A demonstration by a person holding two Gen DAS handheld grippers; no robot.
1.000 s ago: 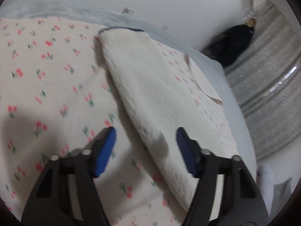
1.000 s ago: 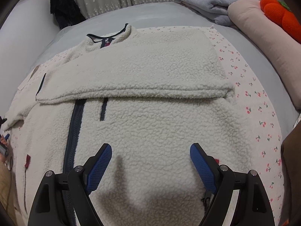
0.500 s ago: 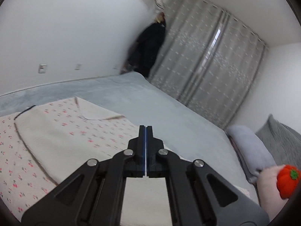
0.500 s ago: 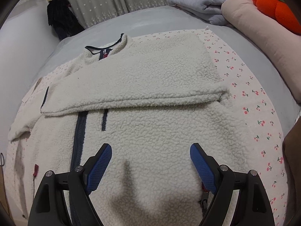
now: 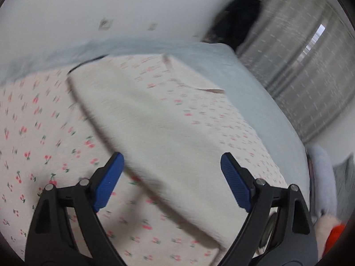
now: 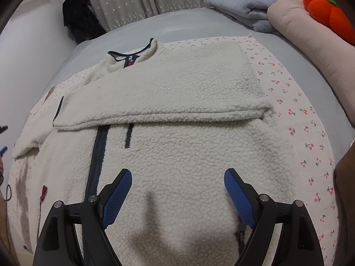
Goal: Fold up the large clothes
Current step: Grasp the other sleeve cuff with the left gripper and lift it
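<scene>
We've got the right tool (image 6: 177, 196) hovering wide open and empty over the fleece jacket (image 6: 177, 155) hem; left tool (image 5: 172, 180), jaws just opened, empty over its sleeve (image 5: 159, 128). One sleeve folded across the chest, the rest unfolded. Cherry-print sheet (image 6: 299, 133) margin beside the jacket is free; pillow (image 6: 310, 44) beyond crowds the far corner

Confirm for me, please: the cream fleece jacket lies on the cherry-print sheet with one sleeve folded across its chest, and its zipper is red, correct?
Not quite: the zipper is dark navy, not red, as the right wrist view shows. The rest holds: the cream fleece jacket lies on the cherry-print sheet with one sleeve folded across its chest.
</scene>
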